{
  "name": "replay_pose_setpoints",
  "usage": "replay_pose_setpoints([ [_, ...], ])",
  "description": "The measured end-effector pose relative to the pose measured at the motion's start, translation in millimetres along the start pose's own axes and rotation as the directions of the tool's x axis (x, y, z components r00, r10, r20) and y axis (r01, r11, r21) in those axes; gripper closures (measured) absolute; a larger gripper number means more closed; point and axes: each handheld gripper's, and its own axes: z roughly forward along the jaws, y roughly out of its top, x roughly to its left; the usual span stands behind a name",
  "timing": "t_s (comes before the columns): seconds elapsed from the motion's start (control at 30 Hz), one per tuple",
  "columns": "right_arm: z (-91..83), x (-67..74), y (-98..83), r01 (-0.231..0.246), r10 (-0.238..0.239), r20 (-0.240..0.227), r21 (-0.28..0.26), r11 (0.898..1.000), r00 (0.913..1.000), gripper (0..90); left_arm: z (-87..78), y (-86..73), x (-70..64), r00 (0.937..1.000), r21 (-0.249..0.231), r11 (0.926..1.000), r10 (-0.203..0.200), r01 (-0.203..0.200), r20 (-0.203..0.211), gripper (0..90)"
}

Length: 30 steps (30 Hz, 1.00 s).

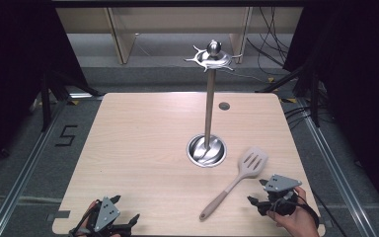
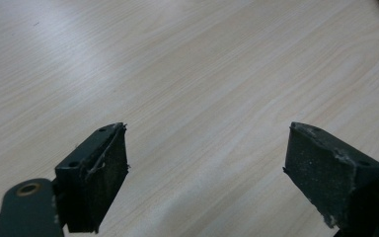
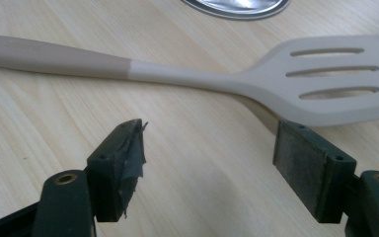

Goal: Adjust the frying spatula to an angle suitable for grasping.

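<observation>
A slotted spatula (image 1: 237,180) with a pale head and tan handle lies flat on the wooden table (image 1: 143,143), to the right of the front centre. My right gripper (image 1: 257,191) is open just to the right of it, near its neck, with nothing between the jaws. From the right gripper view, the spatula (image 3: 187,74) lies crosswise just beyond the open right gripper (image 3: 209,158), apart from the pads. At the table's front left corner my left gripper (image 1: 124,210) is open. In its own view the left gripper (image 2: 205,168) has bare wood between its jaws.
A tall steel utensil stand (image 1: 208,98) with a round base (image 1: 206,150) and hooked top (image 1: 212,58) stands at the table's centre right, just behind the spatula head. A small dark disc (image 1: 224,105) lies farther back. Shelving and cables sit beyond the table.
</observation>
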Motion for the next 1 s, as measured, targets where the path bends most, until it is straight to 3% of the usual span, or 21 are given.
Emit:
replay_pose_setpoints([
  [0.03,0.5,0.4,1.5,0.006,-0.006,-0.001,0.000,1.000,1.0000,29.0,-0.1,0.4,1.2,0.9998,0.001,0.9998,0.020,-0.020,0.000,15.6],
  [0.07,1.2,1.1,3.5,0.014,-0.014,-0.006,0.001,1.000,0.9999,29.3,0.4,0.0,-0.3,1.0000,0.002,1.0000,-0.008,0.008,0.003,15.7],
  [0.2,6.9,4.4,11.4,0.065,-0.065,-0.031,0.008,0.998,0.9974,31.4,0.8,0.4,-0.2,0.9999,-0.002,0.9999,-0.010,0.010,0.003,15.7],
  [0.33,8.9,6.7,15.3,0.076,-0.075,-0.039,0.019,0.997,0.9964,32.0,0.2,0.1,-0.3,0.9999,0.001,1.0000,-0.009,0.009,0.004,15.6],
  [0.4,9.6,8.3,19.4,0.095,-0.093,-0.048,0.028,0.995,0.9945,32.7,-1.0,0.6,2.3,0.9994,0.018,0.9993,0.034,-0.034,-0.004,15.7],
  [0.5,10.5,9.2,21.9,0.111,-0.109,-0.058,0.033,0.993,0.9924,33.2,-0.8,0.4,1.5,1.0000,0.025,0.9996,0.010,-0.010,-0.001,15.7],
  [0.53,12.5,10.2,25.1,0.150,-0.146,-0.075,0.045,0.988,0.9864,33.6,-0.7,0.3,0.7,1.0000,0.012,0.9999,-0.006,0.006,0.004,15.7],
  [0.6,14.9,9.9,27.9,0.169,-0.163,-0.090,0.053,0.984,0.9824,33.7,0.1,0.0,0.9,0.9999,0.014,0.9999,0.009,-0.009,-0.013,15.7],
  [0.67,17.4,10.4,28.9,0.172,-0.168,-0.088,0.045,0.984,0.9819,33.8,-0.1,0.0,1.1,0.9998,0.013,0.9998,0.014,-0.014,-0.011,15.7],
  [0.73,23.3,9.4,33.3,0.198,-0.190,-0.128,0.052,0.979,0.9733,33.9,-0.9,0.2,0.7,1.0000,0.012,0.9999,-0.009,0.009,0.004,15.7],
  [0.93,34.3,12.0,43.0,0.230,-0.215,-0.168,0.071,0.971,0.9619,33.8,0.3,-0.3,-0.2,0.9999,0.004,0.9999,-0.013,0.013,0.002,15.7],
  [1.0,35.0,13.0,44.6,0.228,-0.212,-0.171,0.076,0.971,0.9621,33.8,0.3,-0.2,-0.2,0.9999,0.005,0.9999,-0.011,0.011,0.004,15.7],
])
